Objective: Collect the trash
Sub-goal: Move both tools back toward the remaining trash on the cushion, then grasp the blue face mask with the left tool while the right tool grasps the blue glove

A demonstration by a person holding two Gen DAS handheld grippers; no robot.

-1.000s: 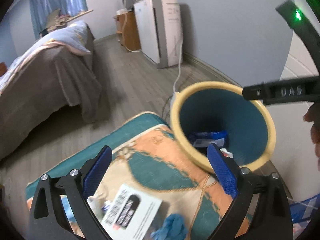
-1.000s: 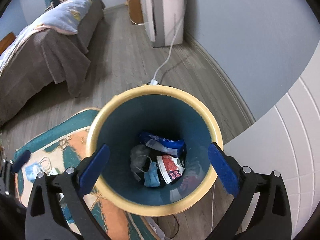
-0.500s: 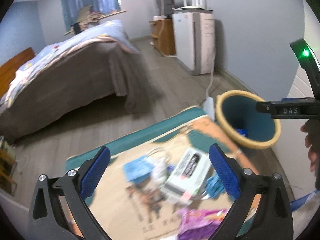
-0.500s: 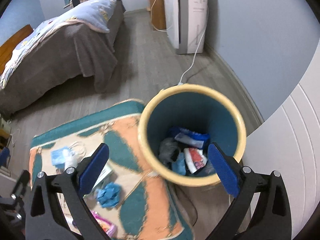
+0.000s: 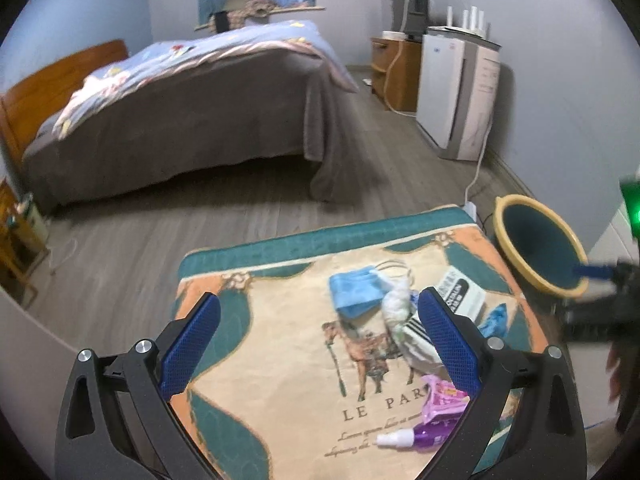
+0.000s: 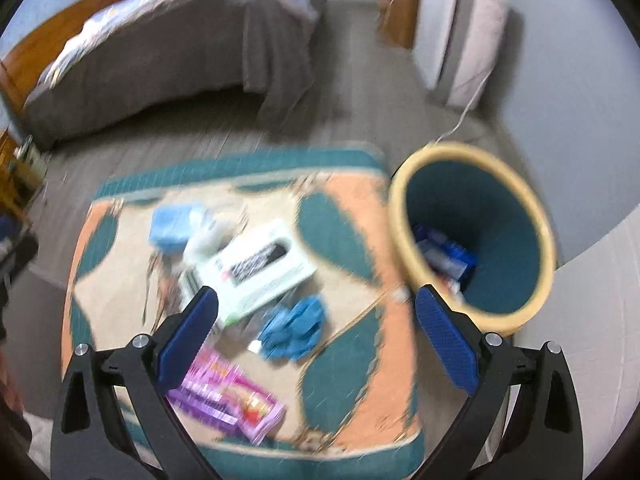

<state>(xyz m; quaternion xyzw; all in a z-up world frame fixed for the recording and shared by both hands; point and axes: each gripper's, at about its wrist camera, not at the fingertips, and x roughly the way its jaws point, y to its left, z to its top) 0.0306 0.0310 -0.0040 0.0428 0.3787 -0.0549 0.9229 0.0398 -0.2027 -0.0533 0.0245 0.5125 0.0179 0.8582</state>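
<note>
Trash lies on a patterned rug: a blue face mask, a crumpled white tissue, a white box, a blue glove, a pink-purple wrapper and a small purple bottle. A yellow-rimmed teal bin with trash inside stands on the floor at the rug's right edge. My left gripper is open and empty above the rug. My right gripper is open and empty above the glove, left of the bin. The right wrist view is blurred.
A bed with a grey cover stands across the wood floor. A white appliance and a wooden cabinet stand by the right wall, with a cable running to the floor near the bin.
Both grippers have pulled back and swung left from the bin to over the rug. The bin has slid to the right in both views. Both stay open and empty.
</note>
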